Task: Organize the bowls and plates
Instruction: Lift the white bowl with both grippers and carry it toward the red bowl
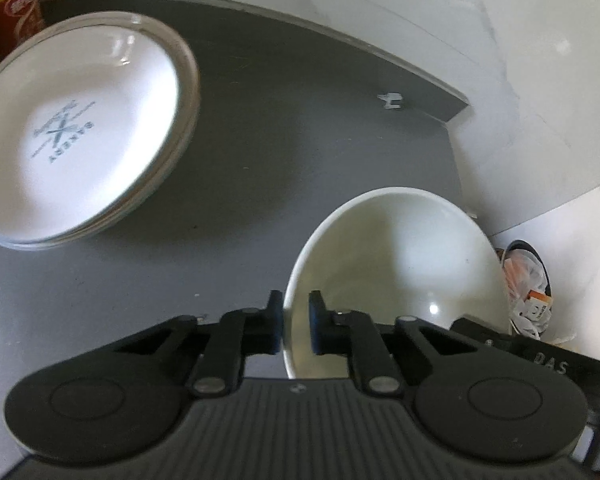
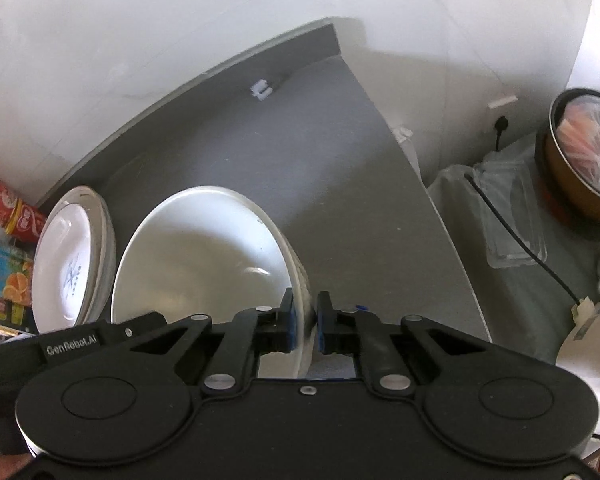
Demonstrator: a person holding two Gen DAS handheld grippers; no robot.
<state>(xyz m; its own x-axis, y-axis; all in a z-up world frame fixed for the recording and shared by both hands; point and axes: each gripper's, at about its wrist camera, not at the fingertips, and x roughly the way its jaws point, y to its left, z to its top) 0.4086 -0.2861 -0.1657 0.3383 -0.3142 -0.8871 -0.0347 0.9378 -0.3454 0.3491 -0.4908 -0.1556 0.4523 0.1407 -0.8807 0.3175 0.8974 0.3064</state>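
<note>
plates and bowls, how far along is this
Done: the printed plates sit stacked at the back left of the grey counter. In hand: the left gripper and right gripper both clamp the white bowl's rim. Left: setting that bowl down; no other loose dishes show.

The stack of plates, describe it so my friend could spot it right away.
On the grey countertop, look toward the red cans by the wall. The stack of plates sits beside them; unlike the plain white bowl, its top plate bears a grey crossed-utensils logo.
</note>
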